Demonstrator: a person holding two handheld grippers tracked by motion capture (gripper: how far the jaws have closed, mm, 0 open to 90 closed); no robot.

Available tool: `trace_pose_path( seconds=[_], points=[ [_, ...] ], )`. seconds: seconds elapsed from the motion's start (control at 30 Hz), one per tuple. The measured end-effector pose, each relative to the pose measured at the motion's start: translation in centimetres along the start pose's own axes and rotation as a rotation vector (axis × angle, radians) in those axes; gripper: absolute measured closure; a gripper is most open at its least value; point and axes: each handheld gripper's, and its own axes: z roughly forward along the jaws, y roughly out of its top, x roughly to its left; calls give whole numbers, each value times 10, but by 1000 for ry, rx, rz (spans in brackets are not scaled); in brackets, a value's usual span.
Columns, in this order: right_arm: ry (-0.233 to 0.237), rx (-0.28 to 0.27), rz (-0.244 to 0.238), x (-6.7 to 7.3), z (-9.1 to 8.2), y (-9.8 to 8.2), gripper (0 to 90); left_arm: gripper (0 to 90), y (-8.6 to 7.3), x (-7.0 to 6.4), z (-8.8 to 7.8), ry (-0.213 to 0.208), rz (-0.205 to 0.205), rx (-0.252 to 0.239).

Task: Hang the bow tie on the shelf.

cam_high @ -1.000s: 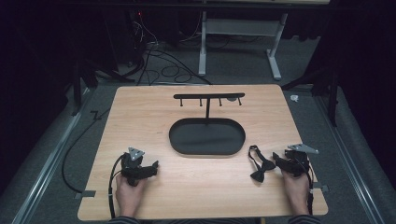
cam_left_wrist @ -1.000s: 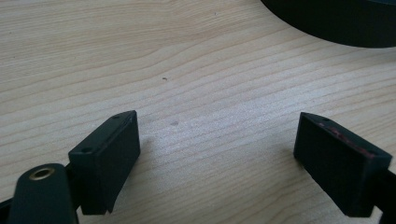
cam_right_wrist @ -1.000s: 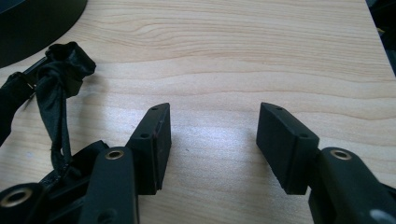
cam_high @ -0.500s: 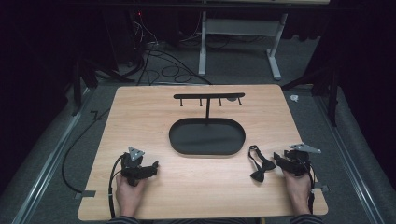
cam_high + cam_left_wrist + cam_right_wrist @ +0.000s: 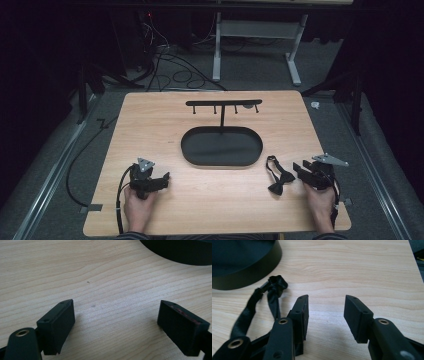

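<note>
A black bow tie [image 5: 278,177] with its strap [image 5: 252,307] lies on the wooden table [image 5: 165,130], right of the front end of the black oval tray [image 5: 221,147]. My right gripper [image 5: 300,169] rests just right of it. In the right gripper view the jaws [image 5: 325,307] stand apart over bare wood and have just been closing, with nothing between them. The bow tie lies outside the left jaw. My left gripper [image 5: 164,178] rests at the front left, its jaws [image 5: 115,317] wide open over bare wood.
A black stand with a hook bar [image 5: 223,104] rises from the tray's far side. The tray's rim [image 5: 180,255] is ahead and to the right of the left jaws. Cables [image 5: 170,70] and a desk frame [image 5: 255,45] are on the floor beyond the table.
</note>
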Motion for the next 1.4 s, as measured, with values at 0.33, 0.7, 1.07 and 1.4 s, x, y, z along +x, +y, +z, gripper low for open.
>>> trace_pose_path(
  seconds=[0.33, 0.7, 1.07, 1.4],
  points=[
    [44, -4, -4, 7, -4, 1, 588, 149, 0, 0, 0, 0, 0, 0],
    [70, -2, -42, 18, -8, 7, 622, 149, 0, 0, 0, 0, 0, 0],
    [107, -12, -59, 29, -7, 13, 623, 149, 0, 0, 0, 0, 0, 0],
    [124, -2, -78, 37, 0, 19, 624, 149, 0, 0, 0, -1, 0, 0]
  ],
)
